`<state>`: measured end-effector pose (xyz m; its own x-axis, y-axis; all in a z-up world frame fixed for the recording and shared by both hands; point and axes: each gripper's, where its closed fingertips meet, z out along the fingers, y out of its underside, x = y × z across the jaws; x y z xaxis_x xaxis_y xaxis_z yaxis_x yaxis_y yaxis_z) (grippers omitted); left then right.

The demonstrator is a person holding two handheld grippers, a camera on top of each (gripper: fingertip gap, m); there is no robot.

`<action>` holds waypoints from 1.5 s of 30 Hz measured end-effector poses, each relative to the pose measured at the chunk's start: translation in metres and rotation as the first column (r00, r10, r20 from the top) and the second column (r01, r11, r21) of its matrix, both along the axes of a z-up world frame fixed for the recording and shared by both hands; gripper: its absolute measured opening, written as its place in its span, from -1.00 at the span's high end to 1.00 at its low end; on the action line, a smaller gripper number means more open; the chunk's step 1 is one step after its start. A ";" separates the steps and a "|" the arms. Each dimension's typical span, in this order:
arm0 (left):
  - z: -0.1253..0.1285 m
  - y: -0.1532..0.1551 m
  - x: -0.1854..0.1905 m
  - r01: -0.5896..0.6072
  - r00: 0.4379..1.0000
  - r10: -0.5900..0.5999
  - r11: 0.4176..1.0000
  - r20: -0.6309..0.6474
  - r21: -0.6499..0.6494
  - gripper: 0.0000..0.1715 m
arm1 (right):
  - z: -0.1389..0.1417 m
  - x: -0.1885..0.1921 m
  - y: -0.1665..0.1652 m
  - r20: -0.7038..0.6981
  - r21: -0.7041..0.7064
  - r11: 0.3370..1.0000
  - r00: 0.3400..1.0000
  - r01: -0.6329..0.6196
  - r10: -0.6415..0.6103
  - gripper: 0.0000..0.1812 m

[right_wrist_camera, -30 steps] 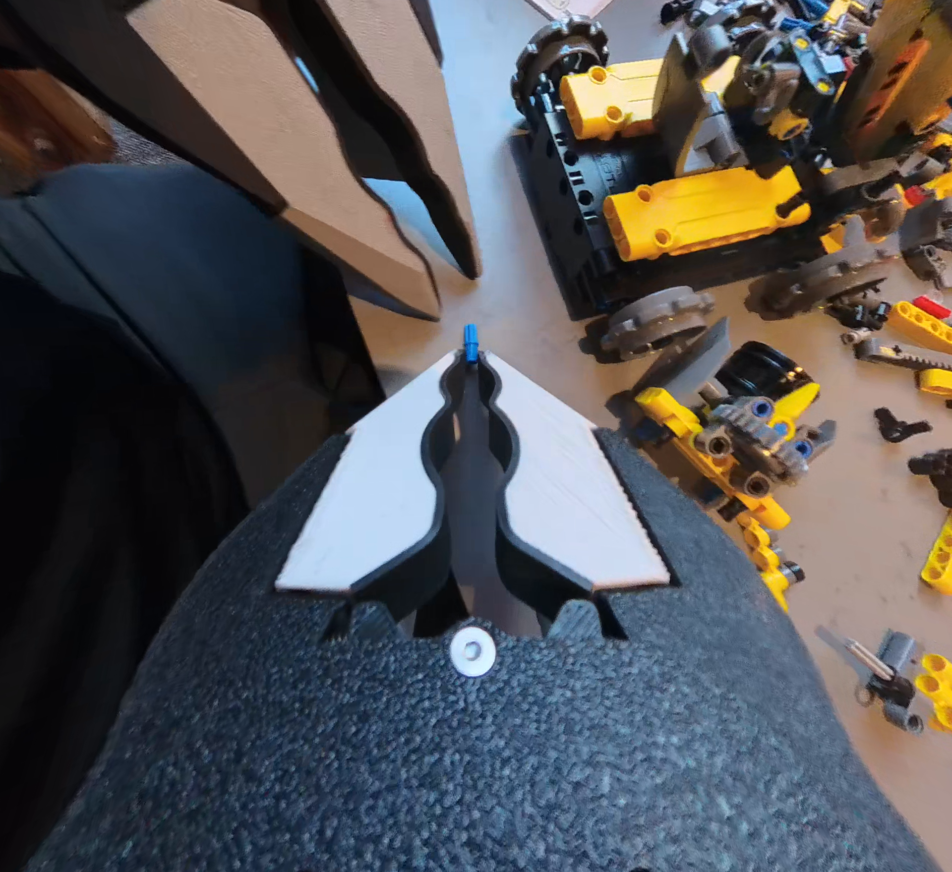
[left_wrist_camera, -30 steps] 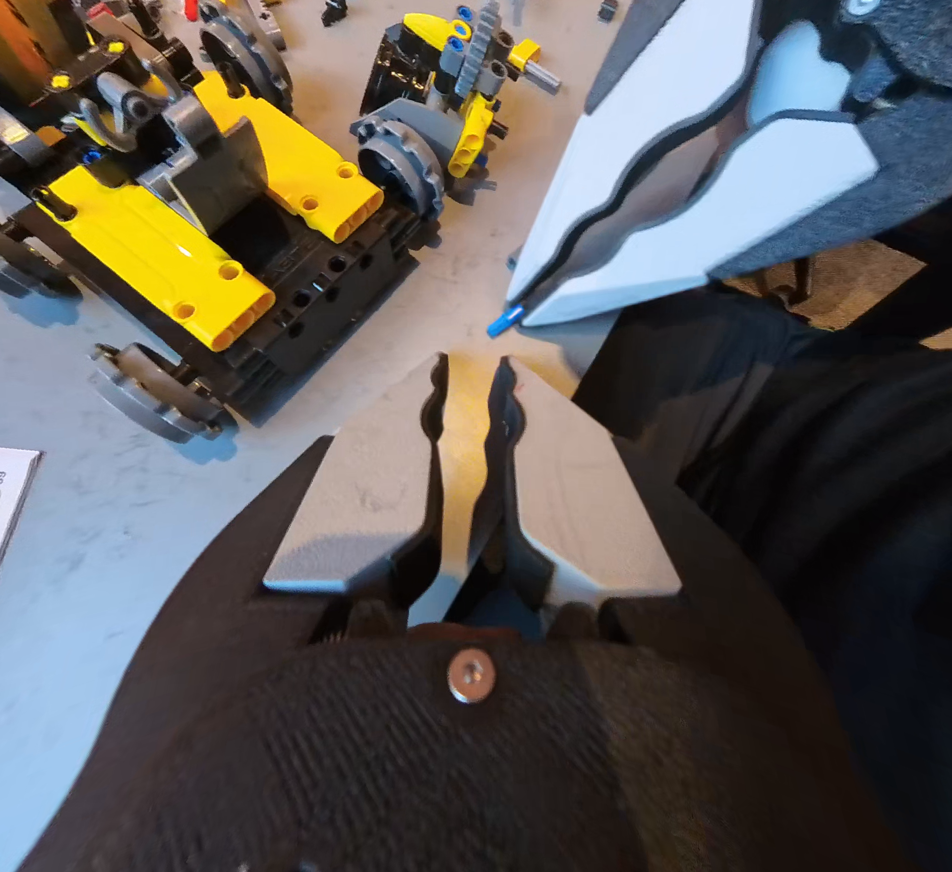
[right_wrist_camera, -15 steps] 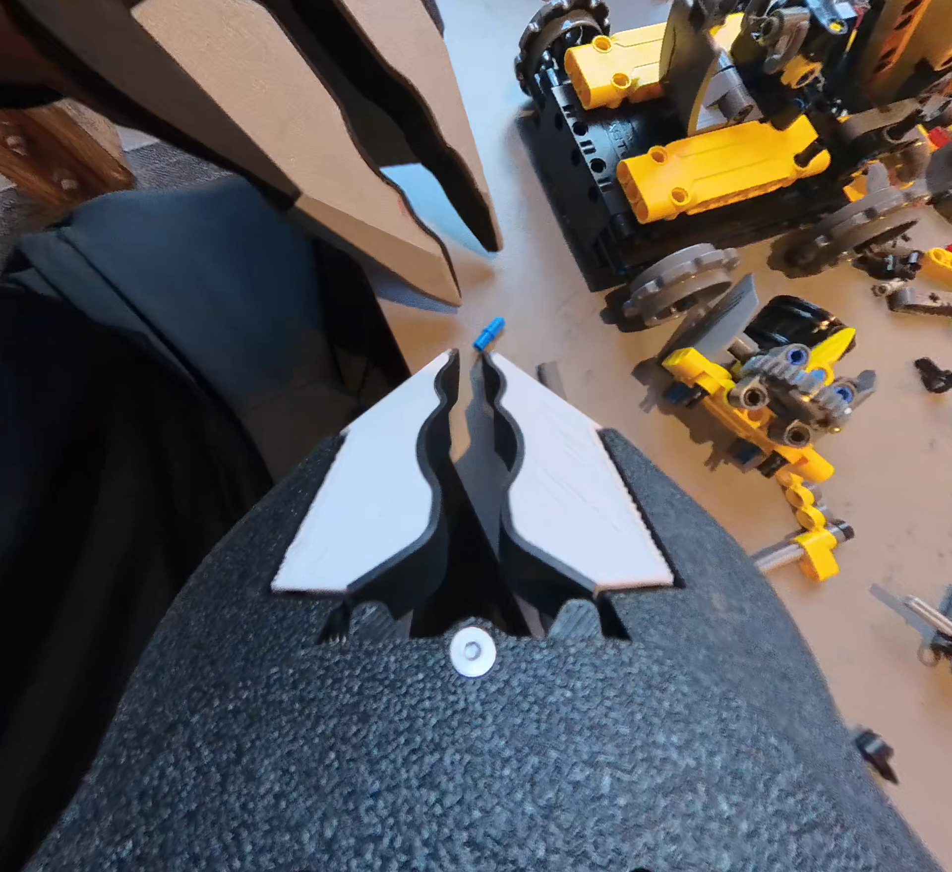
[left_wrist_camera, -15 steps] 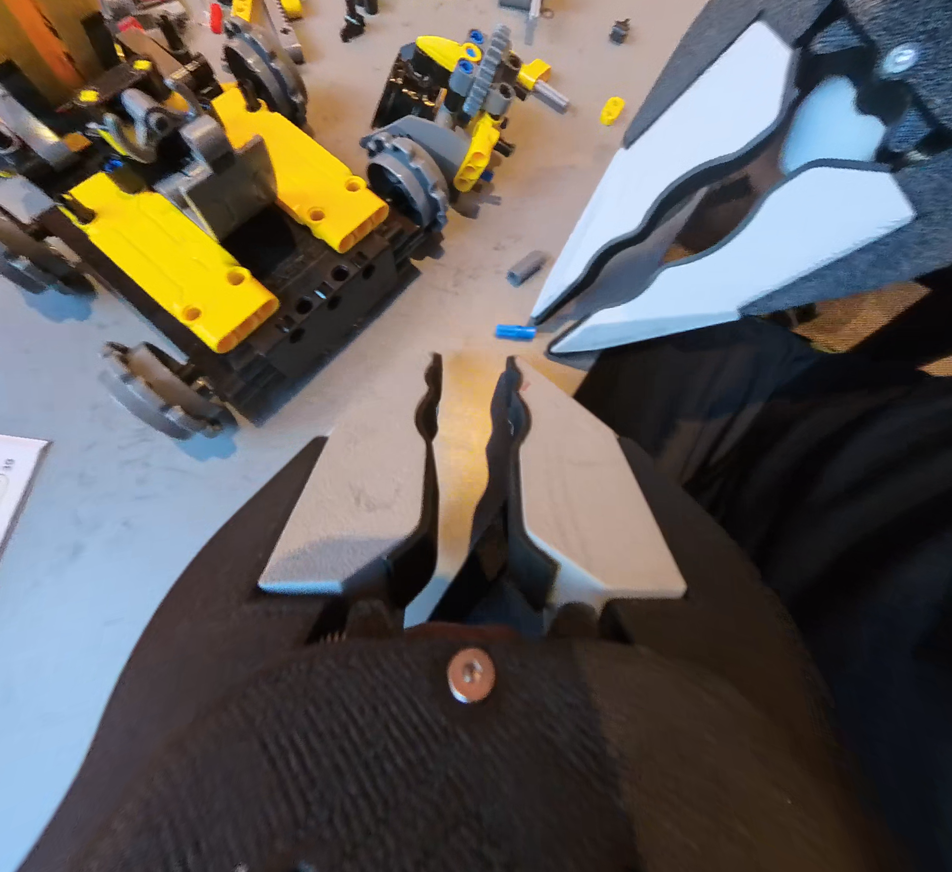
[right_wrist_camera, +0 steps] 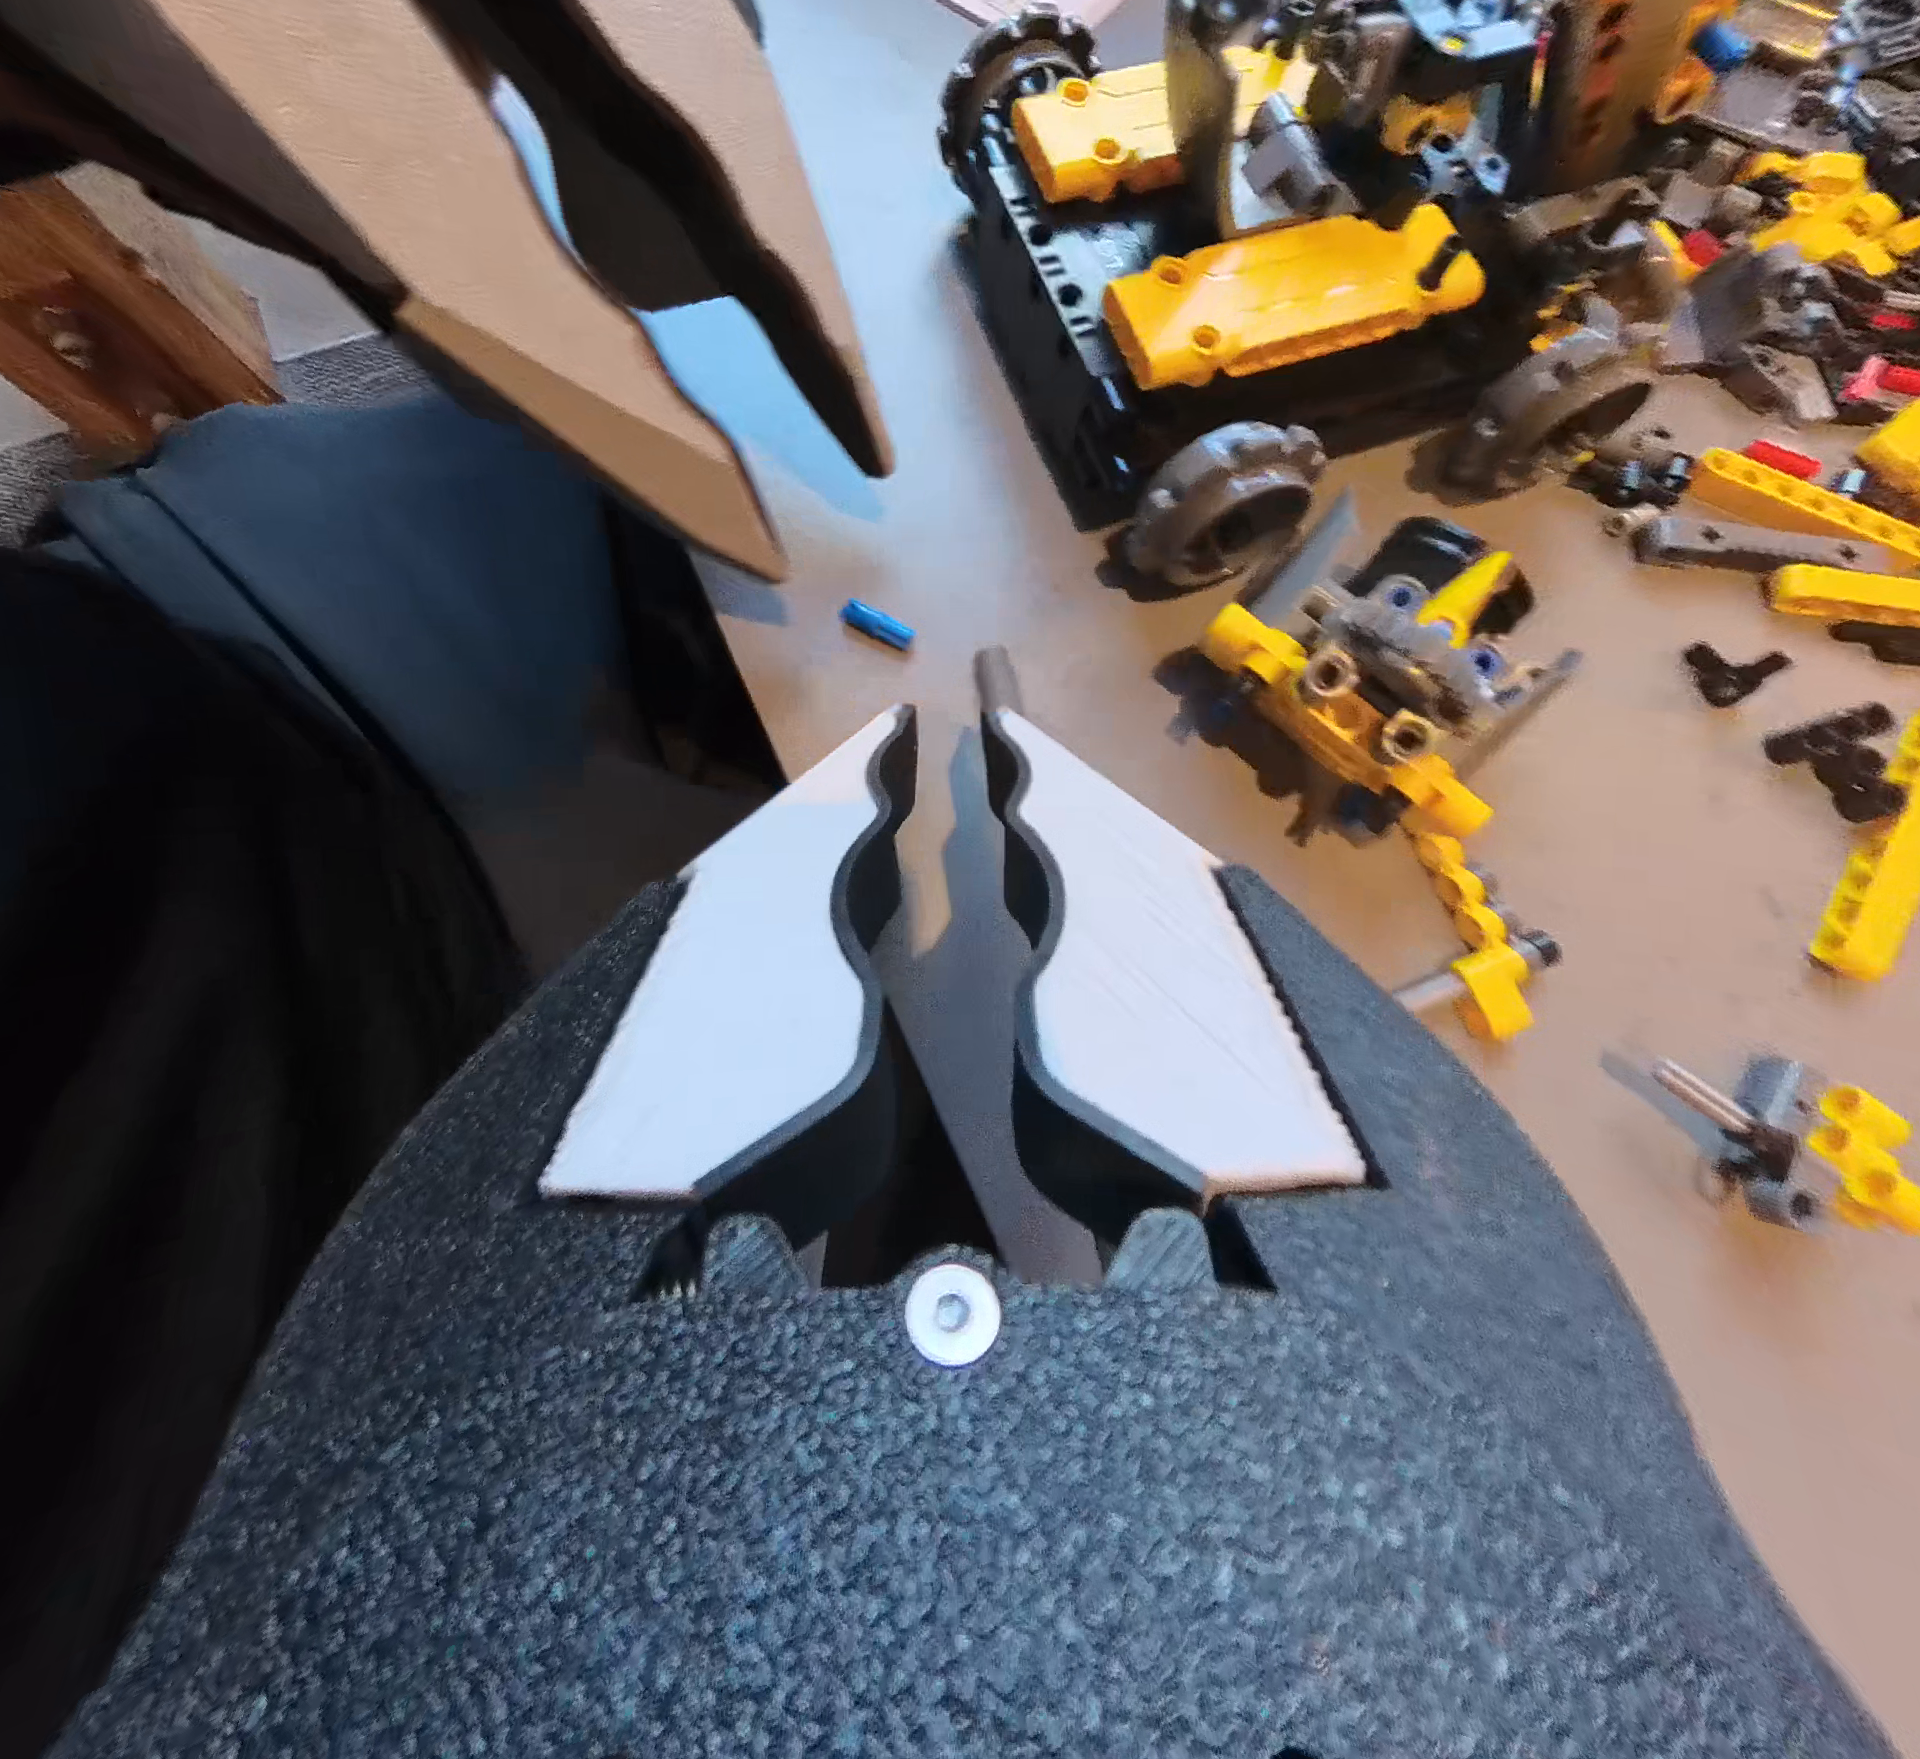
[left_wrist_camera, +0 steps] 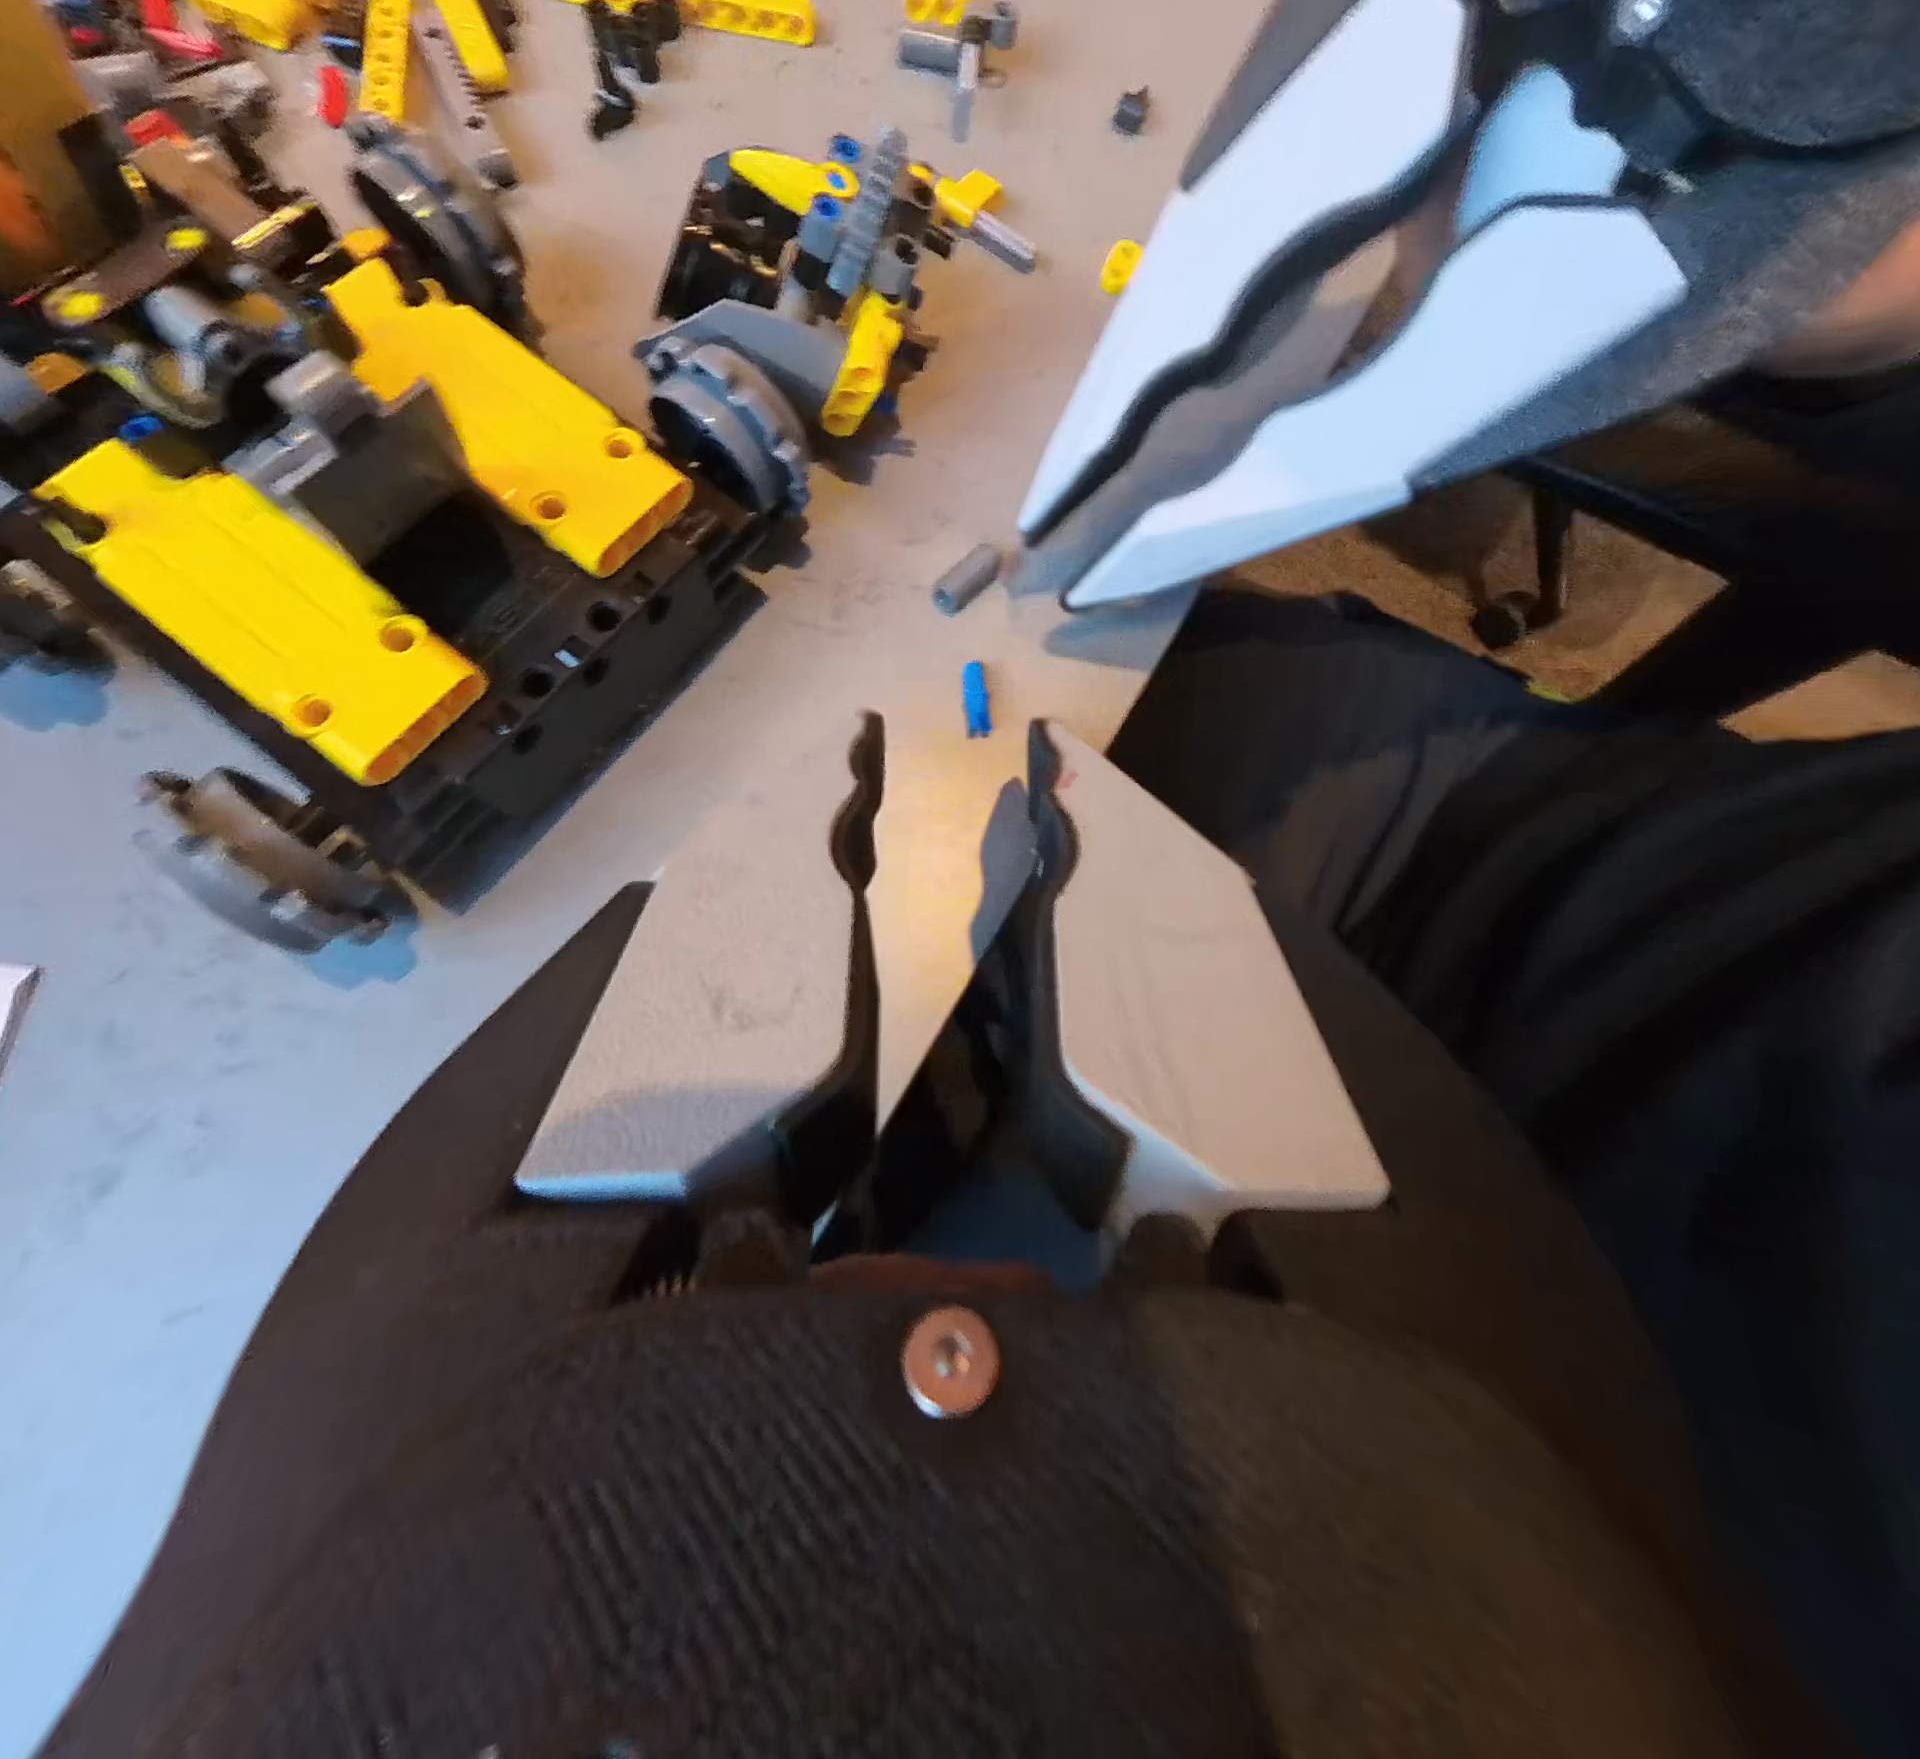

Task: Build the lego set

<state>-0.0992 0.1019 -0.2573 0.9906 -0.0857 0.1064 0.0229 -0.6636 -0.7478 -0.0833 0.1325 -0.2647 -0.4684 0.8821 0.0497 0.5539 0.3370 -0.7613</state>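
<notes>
Since a second ago my right gripper [right_wrist_camera: 948,722] has let go of the small blue pin [left_wrist_camera: 974,698], which now lies loose on the worktop [left_wrist_camera: 187,1086] near its edge, just ahead of my left gripper [left_wrist_camera: 951,743] at the middle of the left wrist view. Both grippers stand slightly apart and hold nothing. In the right wrist view, the pin [right_wrist_camera: 876,620] lies just above and left of my right fingertips, and a short grey tube [right_wrist_camera: 995,673] lies just off the right one. A yellow and black toy vehicle [left_wrist_camera: 343,546] fills the left of the left view, with a smaller yellow and grey assembly [left_wrist_camera: 821,296] above centre. I judge the pin could roll off the near edge into my lap if a fingertip nudges it, being round and close to the edge.
</notes>
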 end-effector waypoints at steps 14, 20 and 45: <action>-0.020 0.010 -0.001 0.070 0.992 -0.079 0.994 -0.102 -0.083 0.94 | -0.013 -0.008 -0.002 0.101 -0.034 0.987 0.982 -0.160 0.162 0.93; -0.020 0.011 0.001 0.201 0.965 -0.204 0.979 -0.167 -0.038 0.96 | -0.012 -0.002 -0.005 0.098 -0.037 0.968 0.964 -0.247 0.249 0.93; -0.018 0.004 0.014 0.431 0.897 -0.422 0.901 0.132 -0.051 0.96 | -0.012 0.003 -0.016 0.112 -0.072 0.934 0.927 -0.350 0.357 0.93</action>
<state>-0.0852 0.1055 -0.2755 0.8412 -0.4842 0.2406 -0.1925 -0.6841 -0.7035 -0.0800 0.1167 -0.2772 -0.7500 0.6580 -0.0666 0.4949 0.4916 -0.7166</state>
